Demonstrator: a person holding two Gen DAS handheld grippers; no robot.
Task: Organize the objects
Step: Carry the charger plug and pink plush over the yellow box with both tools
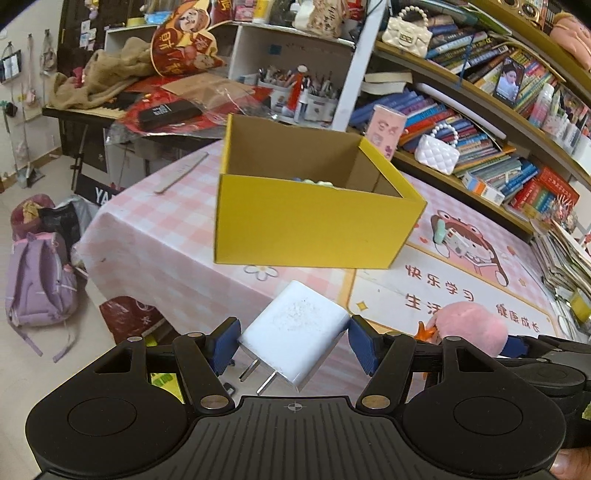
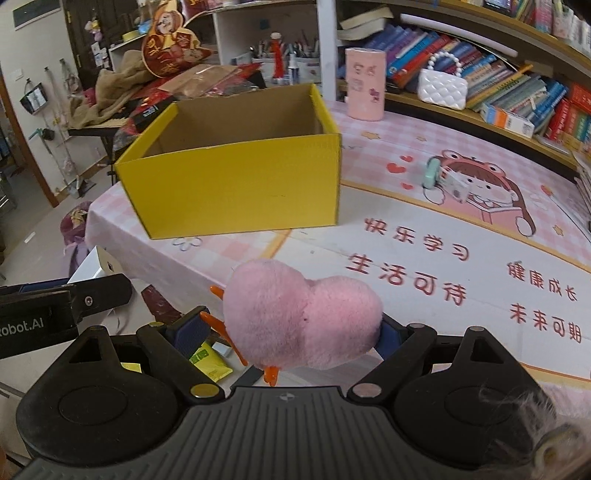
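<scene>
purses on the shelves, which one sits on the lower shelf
The white quilted purse, beside the pink canister; the cream purse with the dark clasp sits a shelf higher.

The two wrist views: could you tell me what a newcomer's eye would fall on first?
The open yellow box on the pink checked tablecloth dominates both views. Nearer the cameras, the right gripper clasps a fluffy pink plush, and the left gripper clasps a white charger.

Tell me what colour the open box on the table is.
Yellow outside, plain brown cardboard inside; the box shows best in the right wrist view.
</scene>
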